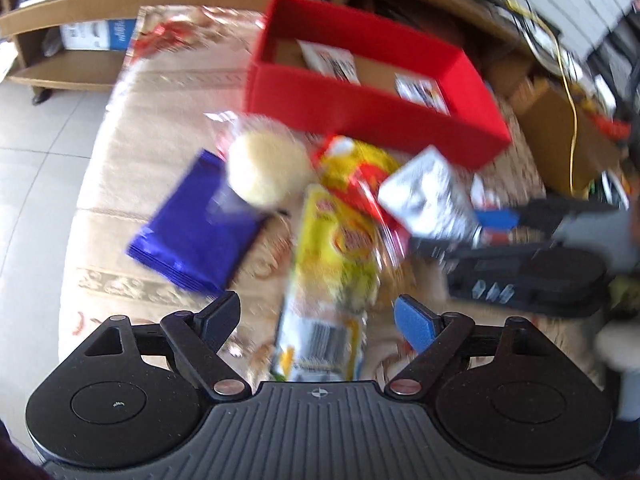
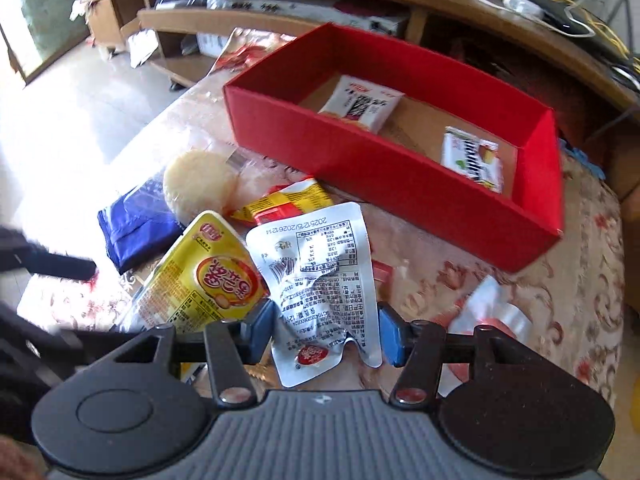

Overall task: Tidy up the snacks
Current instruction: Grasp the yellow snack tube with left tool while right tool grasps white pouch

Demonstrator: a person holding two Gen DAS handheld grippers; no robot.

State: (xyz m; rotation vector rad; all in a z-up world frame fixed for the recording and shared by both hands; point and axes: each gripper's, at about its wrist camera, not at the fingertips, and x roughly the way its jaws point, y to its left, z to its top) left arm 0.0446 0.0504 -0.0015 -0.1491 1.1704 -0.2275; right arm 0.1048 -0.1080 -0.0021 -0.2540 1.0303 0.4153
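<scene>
Only the right wrist view shows the silver packet's (image 2: 320, 280) printed back, pinched between right tongs (image 2: 326, 330); left tongs (image 1: 320, 320) gape, empty, over the yellow packet (image 1: 336, 264).

Your right gripper (image 2: 326, 330) has the silver printed pouch (image 2: 320, 280) between its blue pads (image 2: 390, 336), both pads against the crumpled foil edges. Just left lies the yellow snack bag (image 2: 200, 276), beside a round pale rice cracker (image 2: 198, 186) and a blue packet (image 2: 136, 228). Beyond sits the red box (image 2: 384, 176), two white packets (image 2: 360, 102) inside, well apart.
</scene>
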